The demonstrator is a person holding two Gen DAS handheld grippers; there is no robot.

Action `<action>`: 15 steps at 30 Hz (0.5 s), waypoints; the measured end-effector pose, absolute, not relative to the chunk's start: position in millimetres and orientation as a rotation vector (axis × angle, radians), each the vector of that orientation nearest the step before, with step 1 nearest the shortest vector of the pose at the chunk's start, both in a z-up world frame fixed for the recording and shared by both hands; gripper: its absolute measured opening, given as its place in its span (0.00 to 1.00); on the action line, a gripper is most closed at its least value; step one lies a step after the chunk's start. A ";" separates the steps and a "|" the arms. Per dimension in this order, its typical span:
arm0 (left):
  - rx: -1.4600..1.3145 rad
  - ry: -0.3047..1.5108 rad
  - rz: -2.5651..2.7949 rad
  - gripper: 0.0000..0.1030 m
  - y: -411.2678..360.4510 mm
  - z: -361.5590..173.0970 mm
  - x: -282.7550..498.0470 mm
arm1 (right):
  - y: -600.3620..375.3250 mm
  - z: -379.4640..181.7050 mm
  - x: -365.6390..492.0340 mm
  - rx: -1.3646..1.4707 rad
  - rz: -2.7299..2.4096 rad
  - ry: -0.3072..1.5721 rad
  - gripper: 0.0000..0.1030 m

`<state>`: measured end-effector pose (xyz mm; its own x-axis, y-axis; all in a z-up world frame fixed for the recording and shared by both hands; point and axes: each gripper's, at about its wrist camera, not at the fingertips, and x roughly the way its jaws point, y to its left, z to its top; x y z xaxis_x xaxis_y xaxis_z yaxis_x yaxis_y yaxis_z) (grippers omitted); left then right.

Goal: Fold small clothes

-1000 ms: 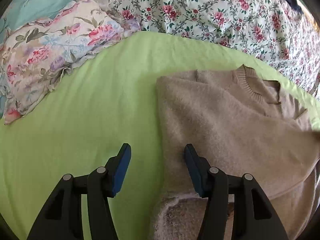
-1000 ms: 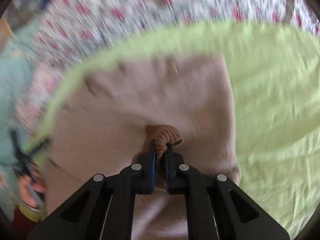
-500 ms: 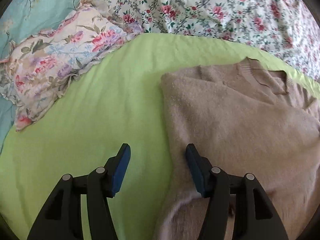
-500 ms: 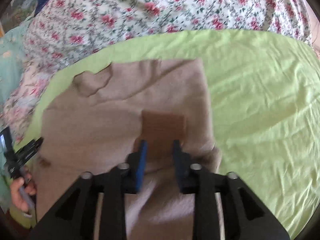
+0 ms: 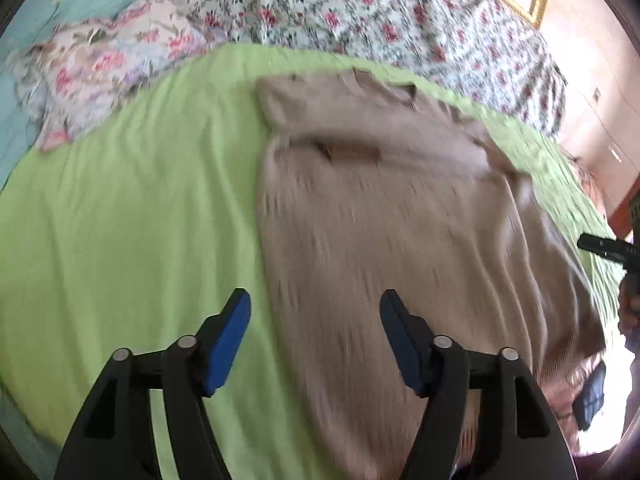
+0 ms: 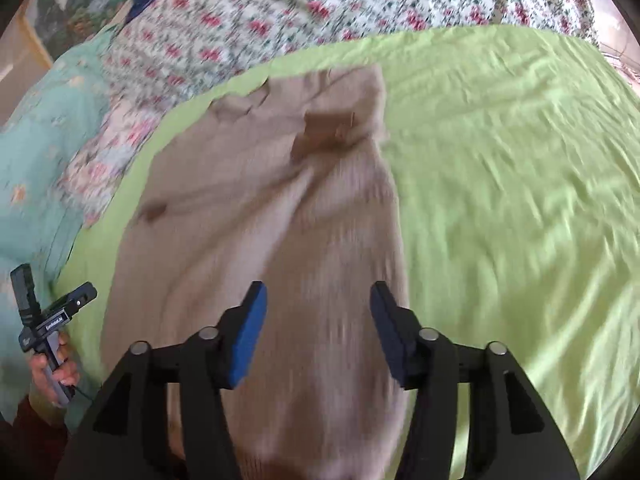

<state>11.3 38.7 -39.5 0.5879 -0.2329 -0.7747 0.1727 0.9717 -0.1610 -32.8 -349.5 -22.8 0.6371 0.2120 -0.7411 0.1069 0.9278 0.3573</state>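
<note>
Both claws, left and right, have just been opening and hold nothing; the sweater ahead lies loosely folded; a careless regrip could drag its sleeve askew on the sheet.

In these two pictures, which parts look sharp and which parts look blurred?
Left wrist view: the fingers are sharp, but the beige sweater and the green sheet are streaked by motion blur. Right wrist view: the same, sharp fingers, smeared sweater and sheet; both pictures bend strongly at the edges.
</note>
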 end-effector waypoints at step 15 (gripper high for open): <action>-0.247 1.054 -0.534 0.71 10.2 -89.2 -57.5 | -368.0 -68.9 -125.2 0.524 0.247 0.966 0.57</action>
